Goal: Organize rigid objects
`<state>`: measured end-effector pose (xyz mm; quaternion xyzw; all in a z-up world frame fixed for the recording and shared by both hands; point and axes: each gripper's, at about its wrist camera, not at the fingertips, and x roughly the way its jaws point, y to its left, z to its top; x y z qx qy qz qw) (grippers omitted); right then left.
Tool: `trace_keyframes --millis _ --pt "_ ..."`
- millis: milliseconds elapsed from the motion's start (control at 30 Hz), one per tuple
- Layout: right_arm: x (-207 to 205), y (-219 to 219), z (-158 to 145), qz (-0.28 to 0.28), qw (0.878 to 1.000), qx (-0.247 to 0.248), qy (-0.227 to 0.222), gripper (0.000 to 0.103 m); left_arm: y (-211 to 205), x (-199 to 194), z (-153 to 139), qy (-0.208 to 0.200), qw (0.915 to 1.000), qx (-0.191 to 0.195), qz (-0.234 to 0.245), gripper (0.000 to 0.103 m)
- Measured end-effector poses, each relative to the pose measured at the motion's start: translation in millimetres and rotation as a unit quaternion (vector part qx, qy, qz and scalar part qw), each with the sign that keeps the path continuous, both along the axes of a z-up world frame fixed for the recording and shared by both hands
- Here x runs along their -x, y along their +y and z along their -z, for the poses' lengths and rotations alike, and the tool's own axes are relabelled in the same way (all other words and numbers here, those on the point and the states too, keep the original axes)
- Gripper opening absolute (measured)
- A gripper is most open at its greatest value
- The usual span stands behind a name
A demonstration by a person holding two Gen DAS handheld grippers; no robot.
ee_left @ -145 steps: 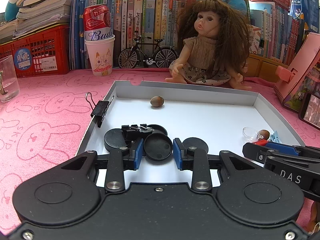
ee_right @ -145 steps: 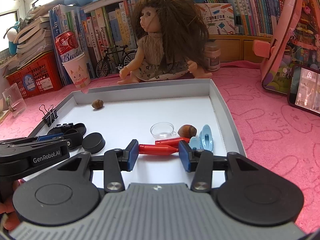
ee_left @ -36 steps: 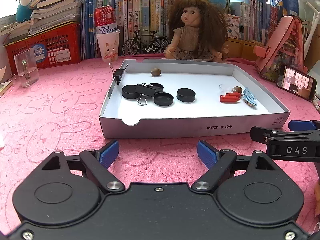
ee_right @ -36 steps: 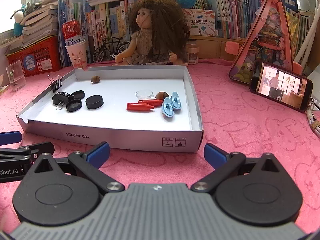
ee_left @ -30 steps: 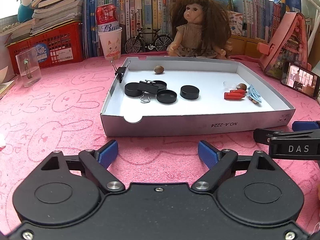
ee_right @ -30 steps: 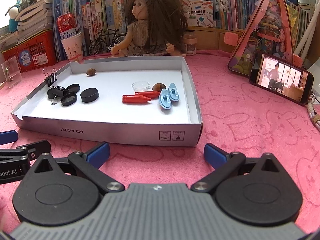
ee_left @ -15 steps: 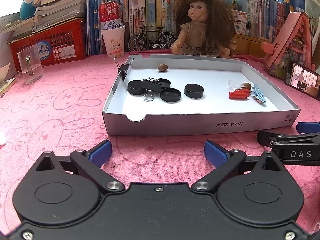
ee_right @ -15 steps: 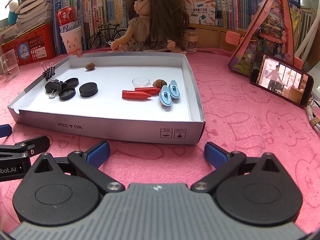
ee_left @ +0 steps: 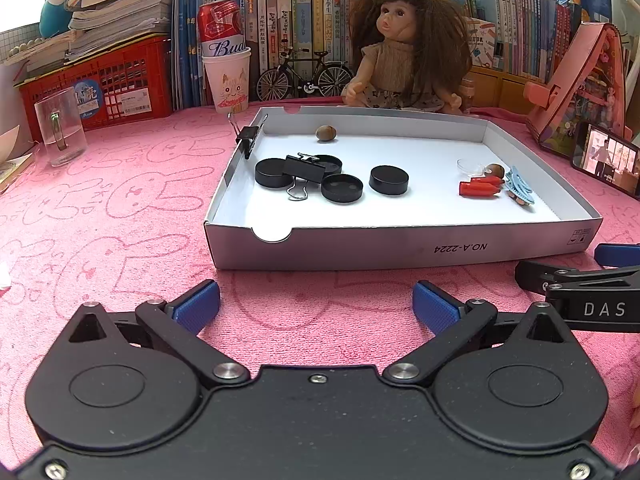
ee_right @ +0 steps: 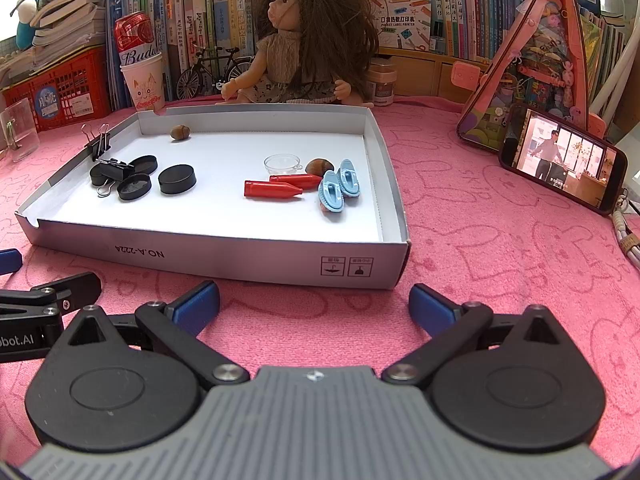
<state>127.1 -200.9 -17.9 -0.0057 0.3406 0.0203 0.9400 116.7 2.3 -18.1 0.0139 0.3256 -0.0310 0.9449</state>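
resting on the pink bunny-print cloth (ee_left: 120, 216), the shallow white cardboard tray (ee_left: 400, 246) holds everything in sight, and reading it from left to right: a black binder clip (ee_left: 249, 136) is clamped upright on the tray's left wall; inside, a cluster of four round black caps (ee_left: 342, 188) lies with a second black binder clip (ee_left: 305, 170) resting across them; a small brown nut (ee_left: 325, 133) sits alone near the far wall; further right a clear little plastic cup (ee_right: 282, 164) stands beside another brown nut (ee_right: 317, 166), with two red pointed plastic pieces (ee_right: 272, 190) just in front and a pair of light blue doll shoes (ee_right: 340, 186) at the right end. the left gripper (ee_left: 316, 304) hovers over the cloth short of the tray's near wall, its jaws opening wide with nothing between them. the right gripper (ee_right: 314, 302) hangs alongside, also in front of the tray, blue pads spread apart and empty. behind the tray sits a brown-haired doll (ee_left: 404, 64).
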Motion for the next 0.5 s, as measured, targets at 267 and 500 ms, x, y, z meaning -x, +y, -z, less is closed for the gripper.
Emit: trace_keyframes --millis 267,500 --pt "0.0 0.4 -0.2 0.001 1.000 0.000 0.000 0.103 0.0 0.0 0.1 0.000 1.0000 0.000 0.000 0.103" --pt "5.2 1.0 1.5 0.003 1.000 -0.001 -0.006 0.103 -0.2 -0.2 0.2 0.000 1.0000 0.000 0.000 0.103"
